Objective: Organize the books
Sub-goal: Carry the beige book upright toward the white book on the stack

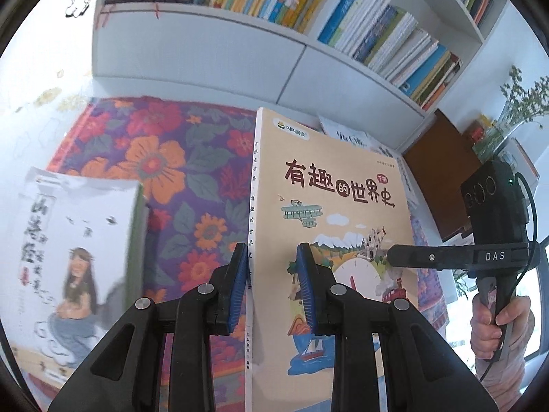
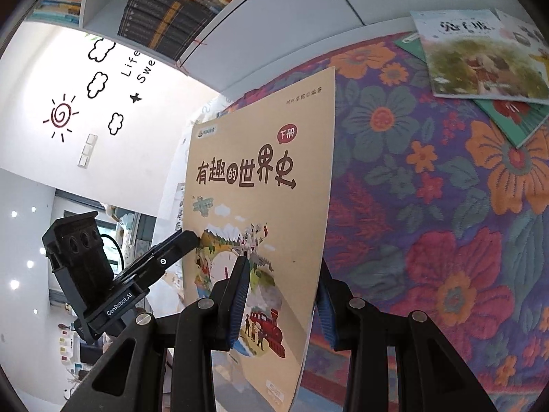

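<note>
Our left claw (image 1: 271, 285) and right claw (image 2: 281, 295) both clamp the tan illustrated book (image 1: 329, 213) above the floral-quilted desk (image 1: 161, 158); the white bookshelf (image 1: 240, 55) fills the upper frame.

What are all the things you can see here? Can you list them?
World history book: one, tan, upright, held at both edges.
Mermaid-cover book: one, white, left on the cloth.
Picture books: a few, green and white, far corner of the cloth.
Flowered cloth: one, purple, orange, red, underneath.
Bookshelf: one, white, full of colourful books.
Left hand-held gripper: black, blue pads, shut on the spine edge.
Right hand-held gripper: black, shut on the opposite edge.
</note>
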`<state>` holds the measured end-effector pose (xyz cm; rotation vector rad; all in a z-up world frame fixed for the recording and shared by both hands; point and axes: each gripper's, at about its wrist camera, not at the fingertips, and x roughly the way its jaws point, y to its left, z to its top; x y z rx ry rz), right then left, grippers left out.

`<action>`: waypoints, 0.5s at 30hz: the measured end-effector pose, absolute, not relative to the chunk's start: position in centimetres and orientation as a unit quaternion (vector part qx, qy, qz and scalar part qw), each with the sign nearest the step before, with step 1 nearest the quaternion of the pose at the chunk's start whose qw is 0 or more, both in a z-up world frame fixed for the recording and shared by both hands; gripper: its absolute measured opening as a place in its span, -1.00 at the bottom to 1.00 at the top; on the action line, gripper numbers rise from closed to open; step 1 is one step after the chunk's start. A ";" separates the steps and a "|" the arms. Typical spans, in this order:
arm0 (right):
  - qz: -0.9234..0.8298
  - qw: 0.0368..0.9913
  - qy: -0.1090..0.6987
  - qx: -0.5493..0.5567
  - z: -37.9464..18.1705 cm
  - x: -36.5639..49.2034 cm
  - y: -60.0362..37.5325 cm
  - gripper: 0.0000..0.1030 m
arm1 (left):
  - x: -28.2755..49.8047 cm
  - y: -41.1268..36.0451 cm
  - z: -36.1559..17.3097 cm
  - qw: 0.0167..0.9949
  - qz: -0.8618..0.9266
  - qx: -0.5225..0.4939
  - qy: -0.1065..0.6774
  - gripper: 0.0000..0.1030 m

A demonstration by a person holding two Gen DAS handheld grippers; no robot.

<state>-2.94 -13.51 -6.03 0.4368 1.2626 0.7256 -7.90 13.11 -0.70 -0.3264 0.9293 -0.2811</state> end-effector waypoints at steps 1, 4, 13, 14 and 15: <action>0.330 0.725 0.571 0.197 -5.8 -3.0 -13.2 -0.28 | -8.1 13.7 -0.2 0.874 -0.134 -0.156 0.440 -0.48; 0.337 0.730 0.565 0.185 -4.6 -3.3 -11.1 -0.28 | -8.7 15.4 0.8 0.882 -0.127 -0.155 0.427 -0.44; 0.363 0.707 0.584 0.165 -4.8 -2.3 -2.6 -0.28 | -10.0 23.3 1.6 0.890 -0.085 -0.178 0.412 -0.42; 0.367 0.703 0.587 0.162 -4.9 -2.1 -1.8 -0.28 | -10.1 24.5 1.6 0.890 -0.079 -0.185 0.410 -0.42; 0.373 0.698 0.591 0.159 -5.2 -1.9 -0.6 -0.28 | -10.2 25.4 1.5 0.890 -0.073 -0.189 0.409 -0.42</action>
